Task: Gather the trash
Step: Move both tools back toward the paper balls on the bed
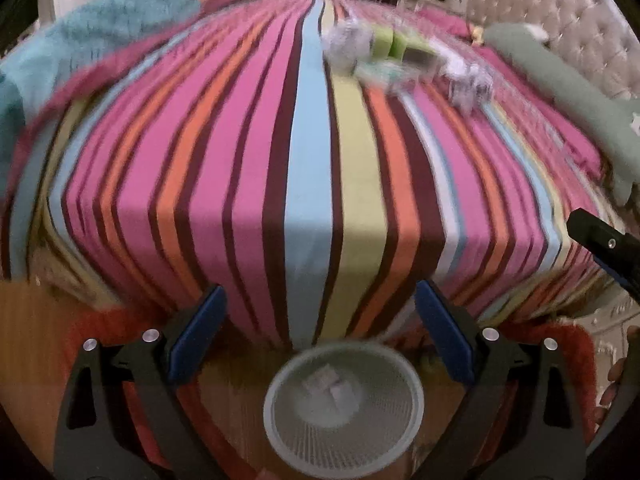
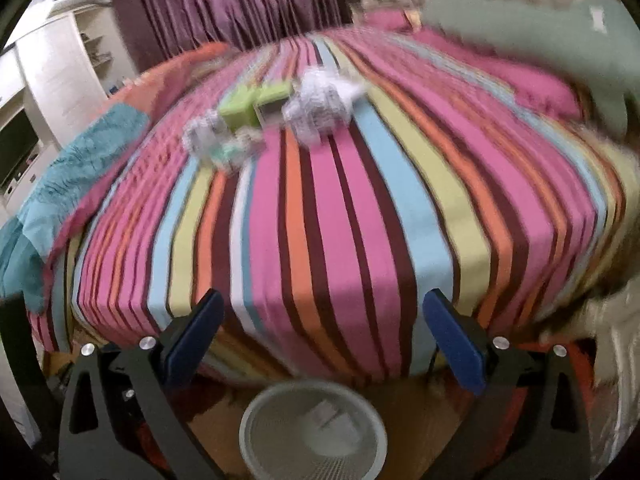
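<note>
Trash (image 2: 316,108) clustered on striped bed (image 2: 340,220) at 12 o'clock, mesh bin (image 2: 256,432) at 6, left tool (image 1: 320,332) and right tool (image 2: 324,336) both spread apart, empty.

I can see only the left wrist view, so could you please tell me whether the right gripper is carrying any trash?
Observer: No. The right gripper has its jaws wide apart and nothing lies between them.
Operator: Thank you. Is the bin within its view as well?
Observer: Yes. The mesh bin stands on the floor just below its jaws, with pale paper inside.
Operator: And what stands at the far left of that view?
Observer: A white shelf unit, with a dark screen beside it.
</note>
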Demonstrator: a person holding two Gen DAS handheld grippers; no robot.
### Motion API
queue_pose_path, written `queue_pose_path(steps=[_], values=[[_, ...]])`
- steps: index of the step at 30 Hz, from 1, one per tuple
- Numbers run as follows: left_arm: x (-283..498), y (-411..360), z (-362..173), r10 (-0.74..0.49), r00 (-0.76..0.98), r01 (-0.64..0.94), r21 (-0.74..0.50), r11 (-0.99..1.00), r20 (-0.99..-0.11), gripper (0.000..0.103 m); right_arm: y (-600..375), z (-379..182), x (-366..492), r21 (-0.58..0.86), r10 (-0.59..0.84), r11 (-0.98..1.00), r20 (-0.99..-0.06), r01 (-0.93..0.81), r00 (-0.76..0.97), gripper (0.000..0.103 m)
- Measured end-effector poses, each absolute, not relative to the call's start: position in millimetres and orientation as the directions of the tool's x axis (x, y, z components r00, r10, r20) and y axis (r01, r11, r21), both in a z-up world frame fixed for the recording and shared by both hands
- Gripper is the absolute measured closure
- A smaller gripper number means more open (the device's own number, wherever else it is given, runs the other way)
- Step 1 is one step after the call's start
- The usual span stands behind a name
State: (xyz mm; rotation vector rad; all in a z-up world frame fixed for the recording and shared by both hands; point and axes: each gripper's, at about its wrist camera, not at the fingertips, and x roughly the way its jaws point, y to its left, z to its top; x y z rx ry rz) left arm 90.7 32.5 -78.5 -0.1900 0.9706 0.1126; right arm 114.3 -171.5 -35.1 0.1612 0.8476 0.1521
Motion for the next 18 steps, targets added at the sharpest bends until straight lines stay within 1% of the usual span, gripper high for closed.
queue_pose_path(steps=[6,9,12,15,17,18], values=[[131.7,41.8,-38.6,0.025,0.649,-0.168,-0.112,0.980,-0.760,0.011,-167.3,-5.0,146.9,0.192,0.194,0.978,-0.687,-0.083,0.700,0.007],[156.4,40.8,-23.6,0.054,0.680,-0.153,-0.070,0.986,-0.731,0.011,-166.1,5.3,162.0,0.176,0.176,0.981,-0.669,-0.076,0.722,0.008],[180.0,41.7,-16.0,0.075,0.687,-0.140,-0.030,0.990,-0.723,0.011,-167.6,12.9,177.6,0.177,0.171,0.982,-0.641,-0.072,0.748,0.008],[203.8,45.6,-12.7,0.042,0.689,-0.115,-0.052,0.992,-0.724,0.011,-173.0,19.0,180.0,0.201,0.171,0.978,-0.585,-0.062,0.793,0.008],[217.7,46.2,-12.2,0.033,0.689,-0.108,-0.058,0.992,-0.724,0.007,-175.8,20.8,187.5,0.225,0.179,0.972,-0.547,-0.063,0.818,0.008],[222.3,46.1,-12.5,0.032,0.690,-0.107,-0.059,0.993,-0.723,0.007,-175.6,20.7,191.7,0.224,0.177,0.973,-0.543,-0.062,0.821,0.008]])
